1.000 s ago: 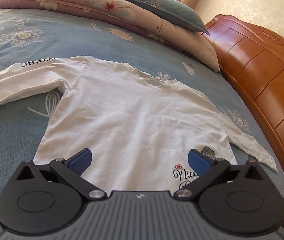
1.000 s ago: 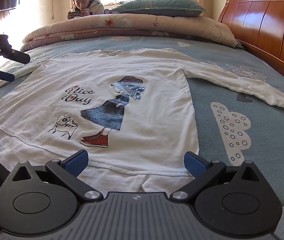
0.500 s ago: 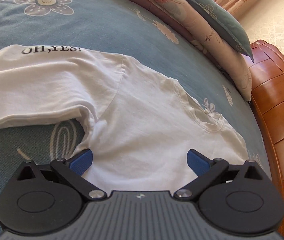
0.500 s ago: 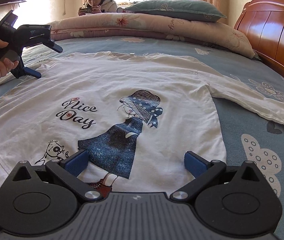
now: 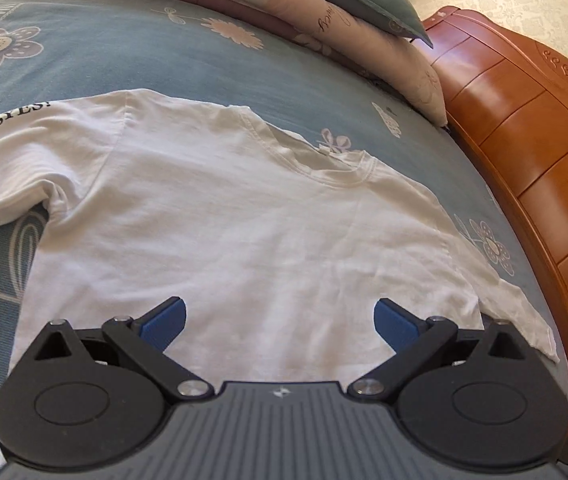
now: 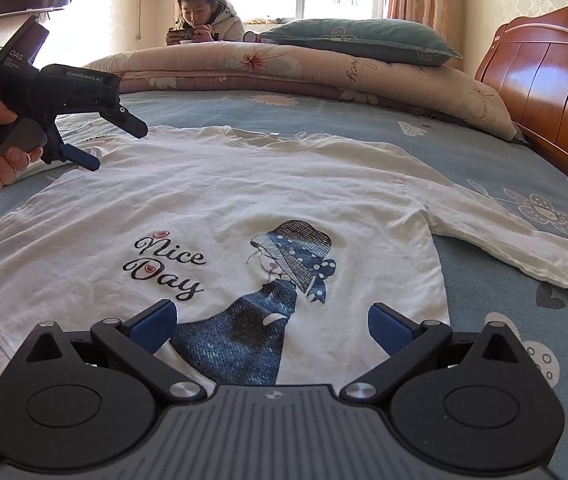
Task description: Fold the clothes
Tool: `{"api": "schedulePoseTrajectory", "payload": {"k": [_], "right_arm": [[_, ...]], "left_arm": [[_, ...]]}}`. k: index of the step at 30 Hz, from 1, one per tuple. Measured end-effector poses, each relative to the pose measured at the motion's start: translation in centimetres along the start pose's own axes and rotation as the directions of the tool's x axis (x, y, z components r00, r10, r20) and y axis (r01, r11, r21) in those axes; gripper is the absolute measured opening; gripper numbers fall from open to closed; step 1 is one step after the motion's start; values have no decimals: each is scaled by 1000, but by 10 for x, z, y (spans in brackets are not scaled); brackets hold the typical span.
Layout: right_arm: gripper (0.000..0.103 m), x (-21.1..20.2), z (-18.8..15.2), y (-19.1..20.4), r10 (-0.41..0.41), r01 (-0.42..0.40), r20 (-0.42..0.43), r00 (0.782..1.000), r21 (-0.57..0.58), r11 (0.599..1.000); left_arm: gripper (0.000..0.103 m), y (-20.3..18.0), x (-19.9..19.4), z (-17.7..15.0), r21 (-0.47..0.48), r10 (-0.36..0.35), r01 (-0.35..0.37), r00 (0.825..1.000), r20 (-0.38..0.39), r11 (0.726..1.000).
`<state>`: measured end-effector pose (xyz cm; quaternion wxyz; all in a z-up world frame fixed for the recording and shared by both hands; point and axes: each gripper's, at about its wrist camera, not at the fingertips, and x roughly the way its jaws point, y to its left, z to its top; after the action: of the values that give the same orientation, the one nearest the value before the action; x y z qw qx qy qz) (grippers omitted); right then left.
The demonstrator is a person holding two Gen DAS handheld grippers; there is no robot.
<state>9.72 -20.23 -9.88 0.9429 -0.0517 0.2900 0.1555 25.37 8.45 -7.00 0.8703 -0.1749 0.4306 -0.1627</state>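
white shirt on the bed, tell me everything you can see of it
The white long-sleeved shirt lies flat, front up, on the blue flowered bedsheet, both sleeves spread outward. It looks like thin, slightly creased cotton, with a ribbed round neck, a "Nice Day" script and a girl in a dotted hat printed on the chest, and "OH,YES!" on one sleeve. Neither gripper touches it.

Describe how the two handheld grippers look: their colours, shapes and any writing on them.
Both match. The right gripper has blue finger pads on black angled links, round black discs and a ribbed grey body. The left gripper looks the same; from the side its black housing reads "GenRobot.AI" and "DAS", above a grey handle. No cables or sleeves show.
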Motion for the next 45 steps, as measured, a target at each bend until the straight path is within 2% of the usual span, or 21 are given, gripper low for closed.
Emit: {"api": "schedulePoseTrajectory", "payload": {"k": [1,4,5,8,10,12,14,17,20,24,26,29,32,37,42,45], "right_arm": [[103,6,7,4,24,-24,5,1000,-6,1000],[103,28,20,18,58,-58,-9,998,-30,998],[103,35,21,21,52,-53,-28,998,-40,998],[103,41,10,15,-4,-1,-110,994,-45,999],[103,27,-6,-1,0,-1,-114,993,-8,1000],[103,9,-18,-15,-13,13,-129,992,-1,1000],[103,-9,-30,-28,-27,28,-143,989,6,1000],[103,-30,-42,-36,-34,37,-165,986,14,999],[103,-40,-43,-31,-42,44,-171,984,6,999],[103,-38,-32,-15,11,-6,-147,989,37,999],[103,-34,-29,-3,22,-21,-148,989,11,1000],[103,-25,-33,11,-14,7,-200,980,-40,999],[103,-33,-40,4,-17,20,-201,979,16,1000],[103,-47,-49,-5,-31,44,-217,976,58,997],[103,-49,-52,-3,-49,65,-210,977,71,995],[103,-51,-56,-3,-51,65,-188,981,69,996]], "left_arm": [[100,-3,4,-5,26,1,-1,1000,-10,1000],[100,-2,9,-13,97,90,-91,996,23,991],[100,-1,10,-15,118,118,-121,992,36,986],[100,15,3,-14,106,171,-177,983,62,978],[100,25,-2,-13,102,160,-166,985,65,981],[100,24,-3,-14,129,190,-197,980,67,972],[100,19,2,-13,174,249,-257,966,67,950],[100,10,4,-15,182,296,-301,954,52,936],[100,-3,-2,-21,186,283,-280,959,9,942],[100,-34,-18,-45,246,247,-234,969,-24,941],[100,-48,-27,-59,278,218,-202,975,-30,939],[101,-67,-40,-82,332,185,-165,982,-27,929],[101,-82,-45,-101,374,174,-148,984,-37,916],[101,-92,-33,-134,382,155,-105,983,-103,918],[102,-98,-41,-163,421,202,-165,978,-44,892],[102,-101,-50,-183,448,202,-166,979,-33,879]]}}
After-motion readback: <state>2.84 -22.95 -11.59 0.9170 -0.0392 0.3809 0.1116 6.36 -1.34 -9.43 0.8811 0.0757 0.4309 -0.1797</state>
